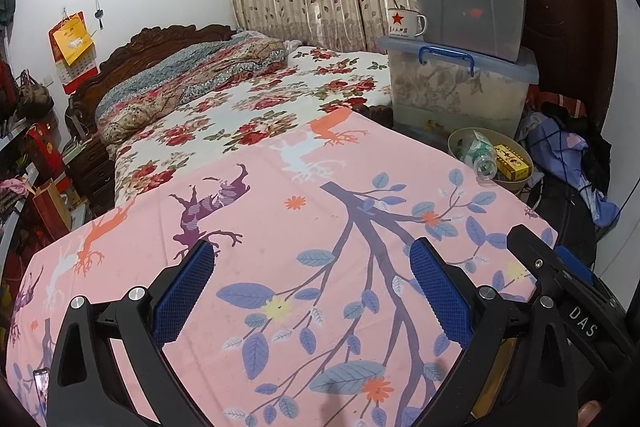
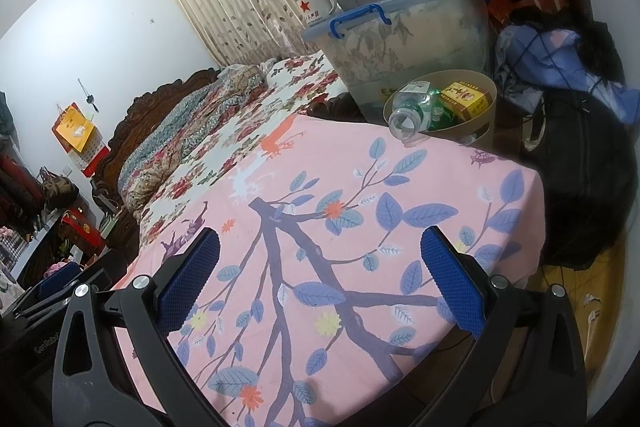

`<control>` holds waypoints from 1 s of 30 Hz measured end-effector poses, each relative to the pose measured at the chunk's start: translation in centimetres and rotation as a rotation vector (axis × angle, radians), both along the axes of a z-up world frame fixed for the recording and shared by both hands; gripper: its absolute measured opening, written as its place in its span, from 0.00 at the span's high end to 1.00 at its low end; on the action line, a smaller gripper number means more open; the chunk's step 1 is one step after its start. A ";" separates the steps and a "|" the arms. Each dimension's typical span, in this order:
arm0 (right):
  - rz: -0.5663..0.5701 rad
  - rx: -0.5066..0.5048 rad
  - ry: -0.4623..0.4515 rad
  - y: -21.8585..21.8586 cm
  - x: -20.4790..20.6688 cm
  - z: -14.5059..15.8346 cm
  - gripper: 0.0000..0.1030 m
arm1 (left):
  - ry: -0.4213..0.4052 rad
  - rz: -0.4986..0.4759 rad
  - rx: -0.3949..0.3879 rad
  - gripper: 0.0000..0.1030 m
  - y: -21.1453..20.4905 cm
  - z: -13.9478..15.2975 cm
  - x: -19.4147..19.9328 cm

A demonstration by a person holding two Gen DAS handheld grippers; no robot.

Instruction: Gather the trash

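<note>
The pink sheet is matt printed cloth, a bit pilled looking. The bin looks like smooth matt plastic, holding a clear glossy plastic bottle and a glossy yellow cardboard box. The gripper pads are blue with a rough dimpled texture on matt black plastic arms with shiny metal bolts. The storage tubs are cloudy translucent plastic, and the mug looks like glossy enamel.

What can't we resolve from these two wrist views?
- Bin bottom: both views, hidden by the bottle and yellow box.
- Text on the yellow box: too small, both views.
- Floor beside the bed: left view, blocked by the pink sheet.
- Stacked tubs contents: cloudy walls.
- Both claws, left and right, open, empty.
</note>
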State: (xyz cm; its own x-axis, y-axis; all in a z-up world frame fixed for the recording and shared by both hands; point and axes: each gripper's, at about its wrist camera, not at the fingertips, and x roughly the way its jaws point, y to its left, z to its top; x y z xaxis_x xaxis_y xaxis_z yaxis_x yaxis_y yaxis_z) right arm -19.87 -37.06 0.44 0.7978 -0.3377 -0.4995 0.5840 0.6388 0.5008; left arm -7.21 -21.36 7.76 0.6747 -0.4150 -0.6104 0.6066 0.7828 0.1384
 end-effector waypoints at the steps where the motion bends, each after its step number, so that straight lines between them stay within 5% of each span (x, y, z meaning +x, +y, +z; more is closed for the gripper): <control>1: 0.001 0.000 0.000 0.0 0.0 0.0 0.03 | -0.001 -0.001 0.002 0.08 0.0 0.0 0.0; 30: 0.015 0.008 0.018 -0.2 0.7 -0.6 0.03 | 0.002 -0.008 -0.002 0.08 0.4 -0.6 0.2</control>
